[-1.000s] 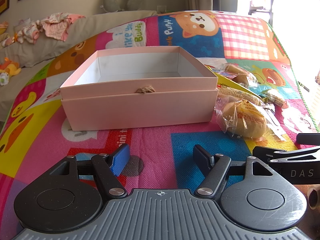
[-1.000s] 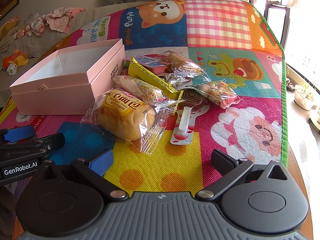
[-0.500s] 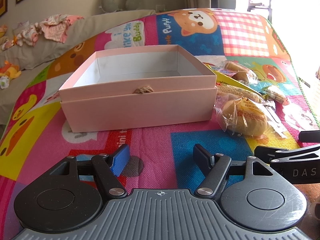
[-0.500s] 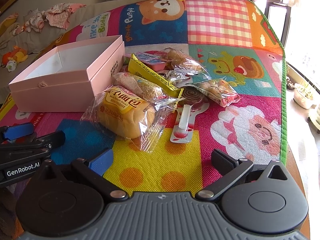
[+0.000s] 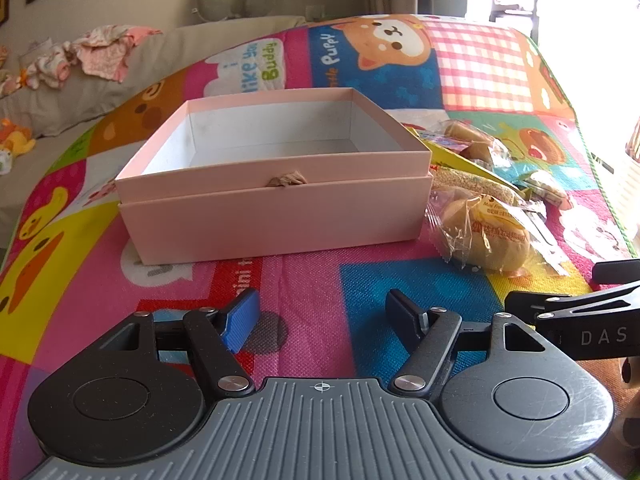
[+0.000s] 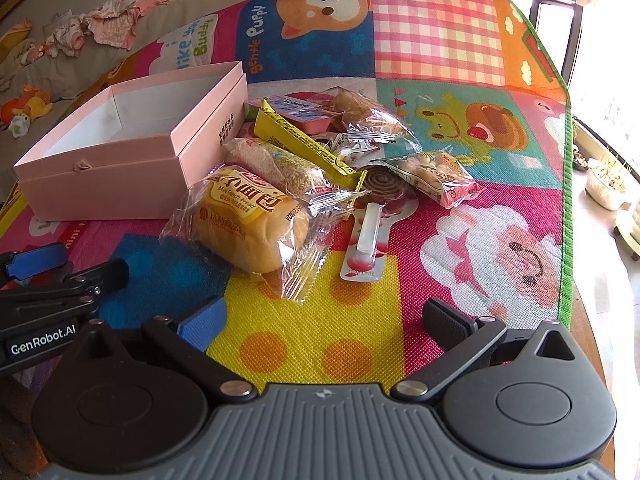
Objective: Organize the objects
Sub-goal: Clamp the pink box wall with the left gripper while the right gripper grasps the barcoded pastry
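- Our left claw (image 5: 322, 316) and right claw (image 6: 322, 320) both hang released with nothing between the jaws; since a second ago nothing has shifted, so sorting hasn't begun.
- Ahead lies the bun (image 6: 248, 224), soft in crinkly clear wrap, on the woven mat (image 6: 500, 248).
- Beyond, a stiff pink cardboard box (image 5: 276, 216) sits empty, lidless.

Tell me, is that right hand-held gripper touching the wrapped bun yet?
Apart. In the right wrist view, bare mat shows between the right hand-held gripper and the wrapped bun; its jaws stand open and empty.
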